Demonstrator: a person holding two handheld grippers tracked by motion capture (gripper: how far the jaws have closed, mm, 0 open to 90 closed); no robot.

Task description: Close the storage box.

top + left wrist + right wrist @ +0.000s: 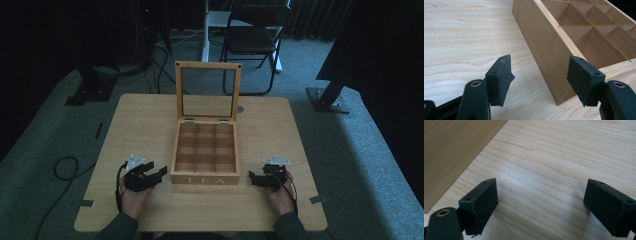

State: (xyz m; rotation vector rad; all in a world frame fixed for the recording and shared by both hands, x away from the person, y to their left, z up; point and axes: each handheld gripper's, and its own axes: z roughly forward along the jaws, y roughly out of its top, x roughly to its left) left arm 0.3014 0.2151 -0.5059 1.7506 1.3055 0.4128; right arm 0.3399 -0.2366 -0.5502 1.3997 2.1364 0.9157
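While both grippers rest low on the tabletop [150, 115] with nothing between them, we judge the work on the tea box [205, 177] as not yet begun.

At lower left of the high view, our left gripper [150, 176] sits just beside the box's left wall. Its fingers [499, 80] stand spread and empty in the left gripper view, with the box's near corner between them but untouched.

At the centre, the box stands open, its glass-paned lid [207, 92] upright behind the bare compartments.

At lower right, our right gripper [260, 178] lies near the box's right wall, fingers [480, 203] spread over bare wood.

Next, we judge, one gripper must rise towards the lid's top edge to close it, or both must close in on the side walls.
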